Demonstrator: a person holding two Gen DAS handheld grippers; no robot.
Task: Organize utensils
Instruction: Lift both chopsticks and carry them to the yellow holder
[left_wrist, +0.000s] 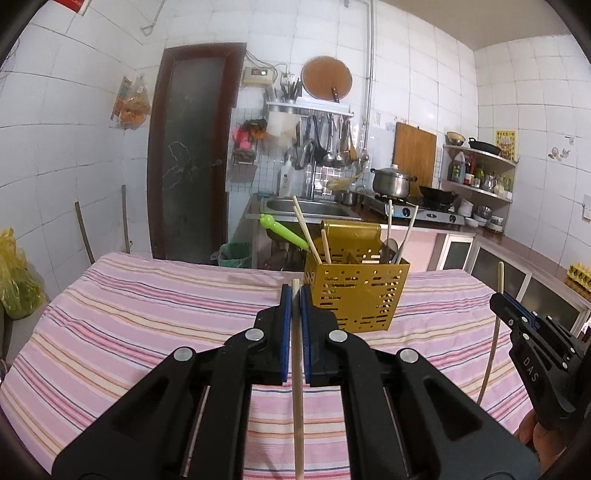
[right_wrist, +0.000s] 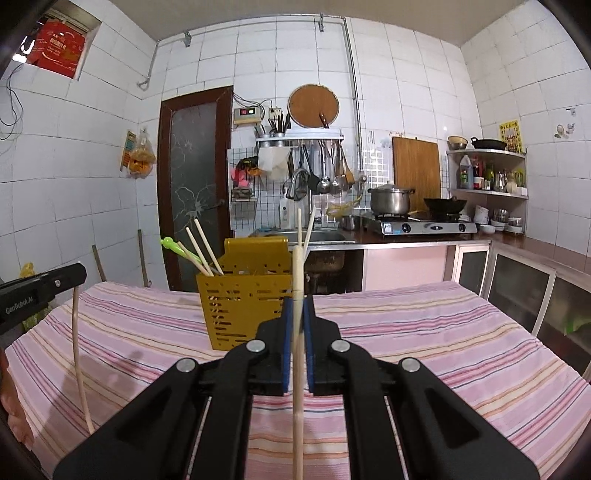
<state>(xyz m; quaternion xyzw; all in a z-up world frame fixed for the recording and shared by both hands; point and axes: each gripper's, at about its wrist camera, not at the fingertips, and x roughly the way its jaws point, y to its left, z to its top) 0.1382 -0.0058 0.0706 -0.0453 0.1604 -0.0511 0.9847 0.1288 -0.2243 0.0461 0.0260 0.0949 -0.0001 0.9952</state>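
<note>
A gold perforated utensil holder (left_wrist: 356, 295) stands on the striped tablecloth; it also shows in the right wrist view (right_wrist: 240, 306). It holds wooden chopsticks (left_wrist: 306, 232), a green-handled utensil (left_wrist: 282, 230) and spoons (left_wrist: 393, 247). My left gripper (left_wrist: 294, 295) is shut on a wooden chopstick (left_wrist: 297, 406), just left of and in front of the holder. My right gripper (right_wrist: 298, 308) is shut on another wooden chopstick (right_wrist: 298, 369), right of the holder. The right gripper also shows in the left wrist view (left_wrist: 517, 314), and the left gripper in the right wrist view (right_wrist: 44, 288).
The pink striped tablecloth (left_wrist: 147, 314) covers the table. Behind it are a sink (left_wrist: 310, 208), a gas stove with a steel pot (left_wrist: 391, 182) and a wok (left_wrist: 437, 195), a corner shelf (left_wrist: 480, 166), and a dark door (left_wrist: 192, 155). A yellow bag (left_wrist: 14, 277) sits at left.
</note>
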